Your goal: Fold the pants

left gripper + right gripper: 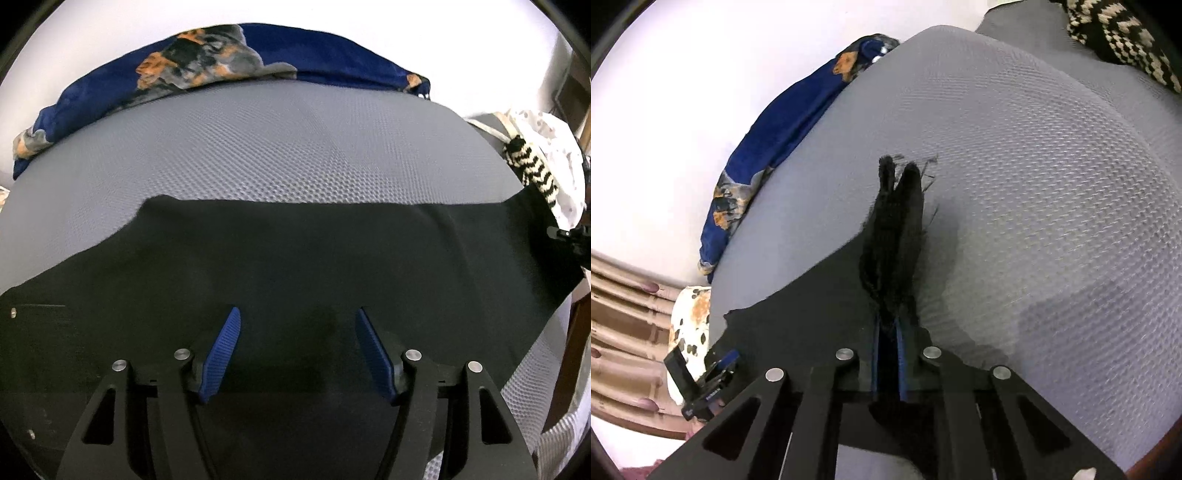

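Observation:
Black pants (314, 251) lie spread across a grey mesh mattress (277, 147), their far edge running straight from left to right. My left gripper (298, 312) hovers over the near part of the cloth, open, blue pads (227, 350) wide apart with nothing clamped between them. In the right wrist view my right gripper (886, 328) is shut on a bunched end of the pants (894, 240). The frayed hem sticks up past the fingertips, and the cloth trails away to the lower left over the mattress (1034, 184).
A blue patterned blanket (221, 62) lies along the mattress's far edge by the white wall. A black-and-cream knitted piece (532, 166) and a white spotted cloth (554, 147) sit at the right end. Brown slatted furniture (620, 314) stands beyond the left end.

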Demonstrator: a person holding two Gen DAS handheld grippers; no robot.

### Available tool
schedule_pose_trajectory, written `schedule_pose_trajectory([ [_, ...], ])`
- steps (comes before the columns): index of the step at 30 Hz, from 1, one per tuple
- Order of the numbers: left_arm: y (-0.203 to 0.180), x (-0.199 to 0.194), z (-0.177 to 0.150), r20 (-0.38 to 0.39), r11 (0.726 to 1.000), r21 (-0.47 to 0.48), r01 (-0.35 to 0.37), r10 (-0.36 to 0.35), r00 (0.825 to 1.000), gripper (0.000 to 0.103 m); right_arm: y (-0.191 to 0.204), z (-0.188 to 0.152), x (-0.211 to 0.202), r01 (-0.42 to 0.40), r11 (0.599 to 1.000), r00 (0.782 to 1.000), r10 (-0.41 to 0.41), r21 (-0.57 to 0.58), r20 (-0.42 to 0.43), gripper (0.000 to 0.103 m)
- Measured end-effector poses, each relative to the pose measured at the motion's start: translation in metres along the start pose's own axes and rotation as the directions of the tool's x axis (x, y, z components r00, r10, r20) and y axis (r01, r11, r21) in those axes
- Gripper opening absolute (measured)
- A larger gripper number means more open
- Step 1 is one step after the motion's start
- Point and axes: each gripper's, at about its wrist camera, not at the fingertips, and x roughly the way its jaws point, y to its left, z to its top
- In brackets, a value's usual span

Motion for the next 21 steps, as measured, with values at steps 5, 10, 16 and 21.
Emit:
schedule_pose_trajectory([
  [5,0.02,-0.016,-0.003,0.026,0.999,-0.034,0.005,-0.005,1.0,0.066,0.044,-0.003,0.015,-0.004,1.0,0.999,0.003,-0.015,-0.032,0.008],
  [10,0.045,-0.029,-0.01,0.042,0.997,-0.075,0.006,-0.003,0.999,0.066,0.09,-0.013,0.041,-0.032,0.998,0.997,0.028,-0.058,-0.068,0.007],
  [16,0.08,-0.042,-0.022,0.062,0.99,-0.143,0.012,-0.003,0.998,0.065,0.148,-0.027,0.084,-0.077,0.989,0.986,0.057,-0.124,-0.157,0.007],
  [21,0.107,-0.049,-0.033,0.081,0.98,-0.197,0.03,-0.014,0.997,0.066,0.186,-0.044,0.127,-0.116,0.981,0.971,0.079,-0.156,-0.226,0.007],
])
